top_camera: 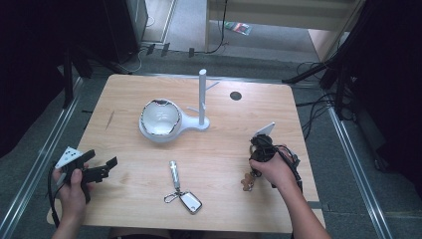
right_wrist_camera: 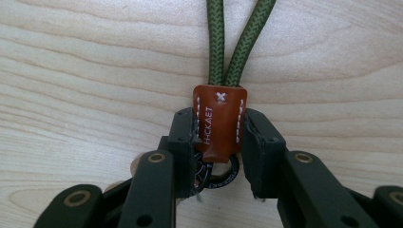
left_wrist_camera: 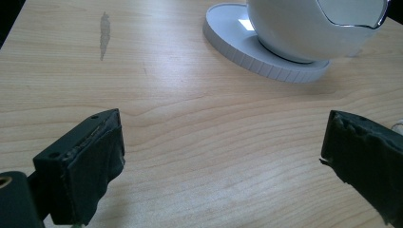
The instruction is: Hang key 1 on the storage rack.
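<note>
Keychain strap (right_wrist_camera: 219,121) of brown leather sits clamped between the jaws of the right gripper (right_wrist_camera: 219,137), near the table's right front edge; two green cords (right_wrist_camera: 236,38) run out of its stitched top and lie flat on the wood, and a dark ring hangs below the leather between the jaws.

Largest of all is the wooden table (top_camera: 129,94), pale, with a small dark round hole near its far right part. On its middle stands a white stand (top_camera: 202,99): a tall post with short pegs rising from a flat base. The round end of that base carries a white bowl (top_camera: 160,118) with a shiny, uneven rim. In the left gripper view the bowl (left_wrist_camera: 313,28) rests on the ridged round base (left_wrist_camera: 266,61).

The left gripper (top_camera: 99,168) is held in the person's left hand (top_camera: 72,186) at the table's front left corner, pointing toward the middle. Its jaws stand wide apart over bare wood with nothing between them. The right hand (top_camera: 273,169) grips the other tool (top_camera: 247,181) from above, with a black cable bunched behind it.

Between the two hands, near the front edge, lies a second key bundle (top_camera: 181,191): a slim silver cylinder, a clip and a small white fob with a rounded rectangular shape, all joined and flat on the wood.
</note>
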### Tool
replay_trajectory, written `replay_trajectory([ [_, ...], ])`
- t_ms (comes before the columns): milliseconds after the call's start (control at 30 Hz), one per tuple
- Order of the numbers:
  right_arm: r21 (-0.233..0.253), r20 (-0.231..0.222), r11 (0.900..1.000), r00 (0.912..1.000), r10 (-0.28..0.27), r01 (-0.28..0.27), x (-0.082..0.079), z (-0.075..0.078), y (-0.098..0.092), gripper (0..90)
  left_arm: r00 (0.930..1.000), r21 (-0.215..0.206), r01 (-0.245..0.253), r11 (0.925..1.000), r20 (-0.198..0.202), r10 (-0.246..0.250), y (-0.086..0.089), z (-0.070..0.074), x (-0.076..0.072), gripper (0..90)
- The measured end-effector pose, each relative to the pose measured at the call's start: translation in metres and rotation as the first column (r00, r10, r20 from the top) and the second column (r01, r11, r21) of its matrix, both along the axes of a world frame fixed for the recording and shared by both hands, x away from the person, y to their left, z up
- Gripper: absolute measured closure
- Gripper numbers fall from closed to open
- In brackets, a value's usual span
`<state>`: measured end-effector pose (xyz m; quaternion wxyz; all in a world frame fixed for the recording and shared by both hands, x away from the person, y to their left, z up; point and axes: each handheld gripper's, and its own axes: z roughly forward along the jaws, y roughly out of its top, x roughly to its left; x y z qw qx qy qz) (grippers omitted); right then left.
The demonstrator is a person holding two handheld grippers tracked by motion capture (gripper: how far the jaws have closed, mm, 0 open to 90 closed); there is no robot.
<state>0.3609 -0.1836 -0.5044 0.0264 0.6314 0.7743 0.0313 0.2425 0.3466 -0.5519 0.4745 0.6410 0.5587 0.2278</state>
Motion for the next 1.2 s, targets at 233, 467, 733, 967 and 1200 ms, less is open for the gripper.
replay_trajectory([
  [233, -0.016, -0.021, 1.0, 0.9998, 0.006, -0.006, 0.003, 0.0, 0.003, 68.2, 1.0, -0.001, 0.0, 1.0, 0.0, 0.0, 0.0, 0.0, 0.0, 1.1],
  [467, -0.018, -0.018, 1.0, 0.9998, 0.008, -0.008, 0.003, 0.0, 0.003, 68.8, 1.0, -0.006, 0.0, 1.0, 0.0, 0.0, 0.0, 0.0, 0.0, 1.1],
  [733, -0.006, 0.035, 1.0, 0.9991, 0.024, -0.023, -0.005, 0.0, 0.001, 69.7, 1.0, -0.006, -0.001, 1.0, 0.001, 0.001, 0.001, 0.0, 0.0, 1.1],
  [967, 0.028, 0.15, 0.999, 0.9881, 0.033, -0.038, -0.016, 0.011, -0.005, 69.8, 1.0, -0.003, -0.001, 1.0, 0.0, 0.001, 0.0, 0.0, 0.0, 1.1],
  [1200, 0.096, 0.315, 0.993, 0.9486, 0.035, -0.068, -0.028, 0.032, -0.004, 69.7, 1.0, -0.003, -0.001, 1.0, 0.0, 0.001, 0.0, 0.0, 0.0, 1.1],
])
